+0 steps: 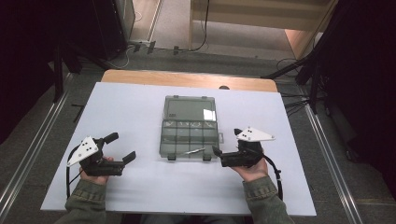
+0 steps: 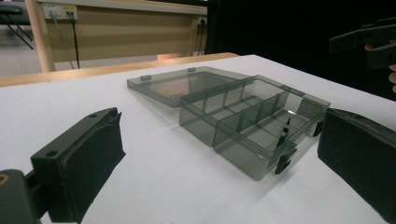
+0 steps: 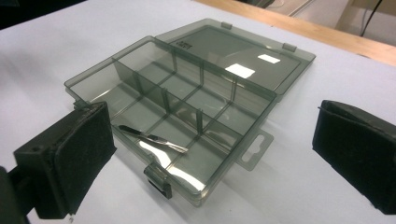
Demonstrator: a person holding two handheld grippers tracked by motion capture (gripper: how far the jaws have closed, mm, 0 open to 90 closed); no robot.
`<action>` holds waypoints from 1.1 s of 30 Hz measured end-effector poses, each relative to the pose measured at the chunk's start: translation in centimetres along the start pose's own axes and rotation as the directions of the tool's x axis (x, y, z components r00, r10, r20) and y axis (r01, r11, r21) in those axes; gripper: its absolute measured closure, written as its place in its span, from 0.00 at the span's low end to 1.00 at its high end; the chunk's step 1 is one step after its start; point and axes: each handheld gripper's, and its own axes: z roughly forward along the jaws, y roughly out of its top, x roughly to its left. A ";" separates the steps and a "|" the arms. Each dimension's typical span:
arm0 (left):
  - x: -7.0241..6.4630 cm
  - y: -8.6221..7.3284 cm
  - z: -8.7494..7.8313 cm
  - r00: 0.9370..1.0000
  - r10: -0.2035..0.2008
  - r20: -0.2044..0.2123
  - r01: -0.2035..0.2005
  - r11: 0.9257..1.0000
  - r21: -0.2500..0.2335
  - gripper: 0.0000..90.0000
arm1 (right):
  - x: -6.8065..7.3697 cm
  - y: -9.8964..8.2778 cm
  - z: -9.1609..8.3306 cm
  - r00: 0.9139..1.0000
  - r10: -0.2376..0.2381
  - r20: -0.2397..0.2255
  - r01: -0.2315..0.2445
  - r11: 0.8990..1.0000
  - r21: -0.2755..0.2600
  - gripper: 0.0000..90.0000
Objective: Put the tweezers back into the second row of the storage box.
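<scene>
1. i saw the smoky clear organiser box [image 1: 189, 133] lying open at the middle of the white counter [image 1: 140, 186], its lid [image 1: 190, 108] folded flat on the far side.
2. a thin metal tool [image 3: 153, 137], maybe tweezers, lay in the near row of compartments; i could not make out its tip.
3. my left gripper [image 1: 119, 149] sat left of the box, well apart from it, jaws spread wide with nothing between them.
4. my right gripper [image 1: 226, 143] was just beside the box's right edge, jaws also wide apart and empty.
5. the room beyond the counter was too dark on both sides to read.
</scene>
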 end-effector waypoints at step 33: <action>0.0 0.0 0.2 1.000 -0.006 0.012 0.006 1.000 -0.003 0.00 | -1.4 -6.8 -4.7 0.994 0.091 0.054 -0.080 0.979 -0.189 0.00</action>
